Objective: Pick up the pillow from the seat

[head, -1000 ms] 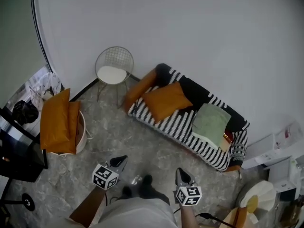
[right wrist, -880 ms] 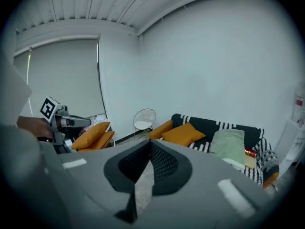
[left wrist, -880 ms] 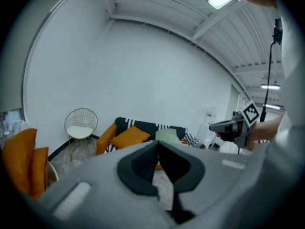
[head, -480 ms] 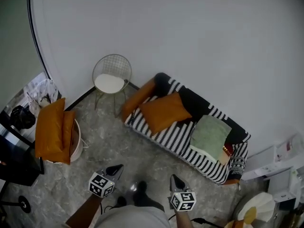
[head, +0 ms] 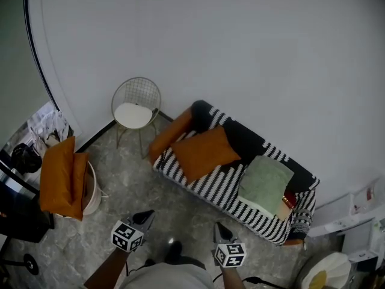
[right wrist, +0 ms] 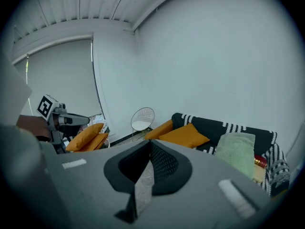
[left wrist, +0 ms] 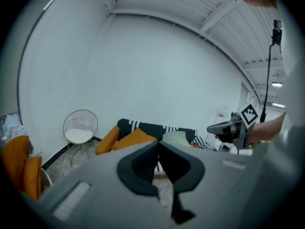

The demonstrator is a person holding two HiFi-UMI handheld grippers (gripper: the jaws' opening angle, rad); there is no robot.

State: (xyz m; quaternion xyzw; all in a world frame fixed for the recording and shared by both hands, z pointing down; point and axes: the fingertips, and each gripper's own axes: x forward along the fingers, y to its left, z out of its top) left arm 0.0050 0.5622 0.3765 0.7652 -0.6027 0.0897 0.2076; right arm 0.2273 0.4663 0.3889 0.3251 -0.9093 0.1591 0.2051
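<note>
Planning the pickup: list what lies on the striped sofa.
Orange pillow at left, pale green pillow at right, small red thing beside it. The seat beneath them is hidden.

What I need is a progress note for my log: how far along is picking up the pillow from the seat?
Done: nothing; the orange pillow and green pillow both lie on the striped sofa. In hand: left gripper and right gripper are shut, empty, over the floor short of the sofa. Left: approach, open, grip a pillow, lift.

left tongs (head: 148, 213): grey, black-white marker cube (head: 127, 236) | right tongs (head: 218, 225): same | clothing: pale top (head: 174, 277), dark shoes (head: 173, 250)
</note>
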